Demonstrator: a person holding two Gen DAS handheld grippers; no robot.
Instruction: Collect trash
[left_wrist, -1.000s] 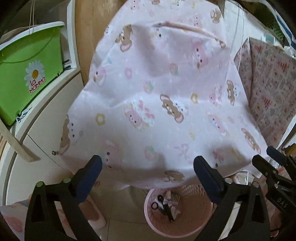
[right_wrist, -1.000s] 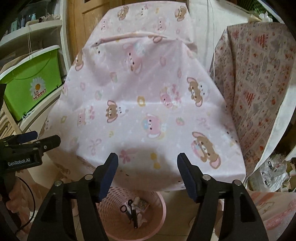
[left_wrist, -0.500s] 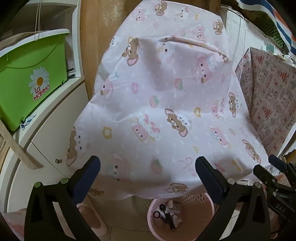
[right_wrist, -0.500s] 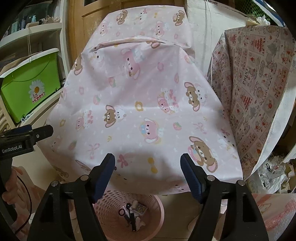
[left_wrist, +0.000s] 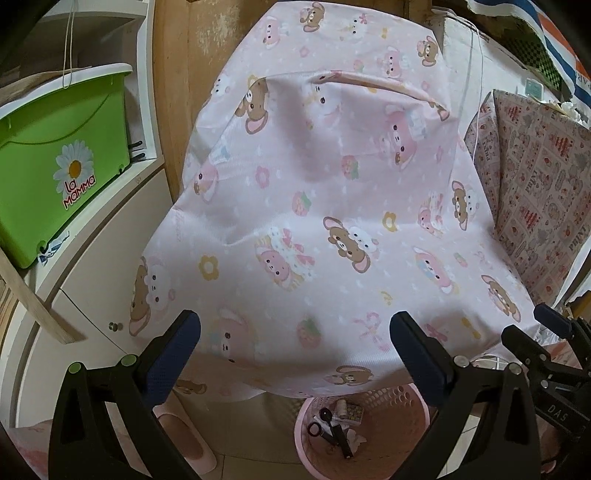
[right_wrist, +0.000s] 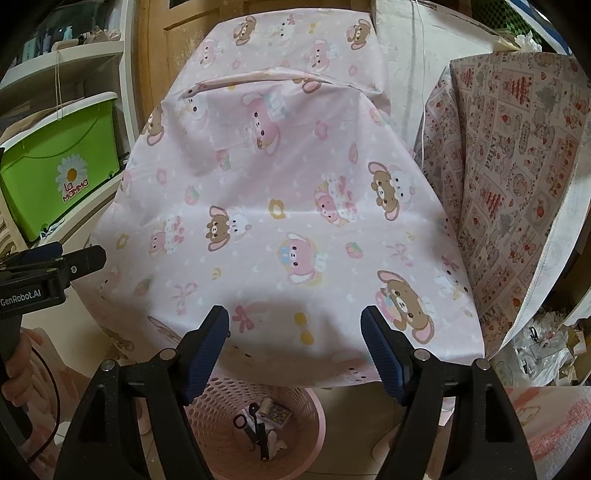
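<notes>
The pink basket (right_wrist: 295, 428) stands on the floor, its far rim tucked under the hanging edge of the pink bear-print cloth (right_wrist: 280, 206), so only the near part of its opening shows; in the left wrist view the basket (left_wrist: 391, 435) is also cut by the right finger of the left hand-held gripper (left_wrist: 295, 347). Whatever the cloth covers is hidden entirely.

Inside the basket lie black scissors (right_wrist: 255, 428), their long axis running from the finger loops at the far left toward the blades at the near side, tips pointing toward the camera. Beside them sit a small patterned packet (right_wrist: 279, 411) and pale crumpled scraps (right_wrist: 275, 443) that are too small to identify.

The left hand-held gripper hovers above the basket's left side with its fingers spread wide and nothing between them. The right hand-held gripper (right_wrist: 295, 332) hangs over the basket, also spread apart and empty.

To the left of the basket, higher up, a green box (left_wrist: 55, 177) marked "La Mamma" sits on a white shelf. To the basket's right, a second patterned cloth (right_wrist: 517, 177) drapes something unseen, and clear plastic clutter (right_wrist: 543, 350) beyond it is hard to make out.
</notes>
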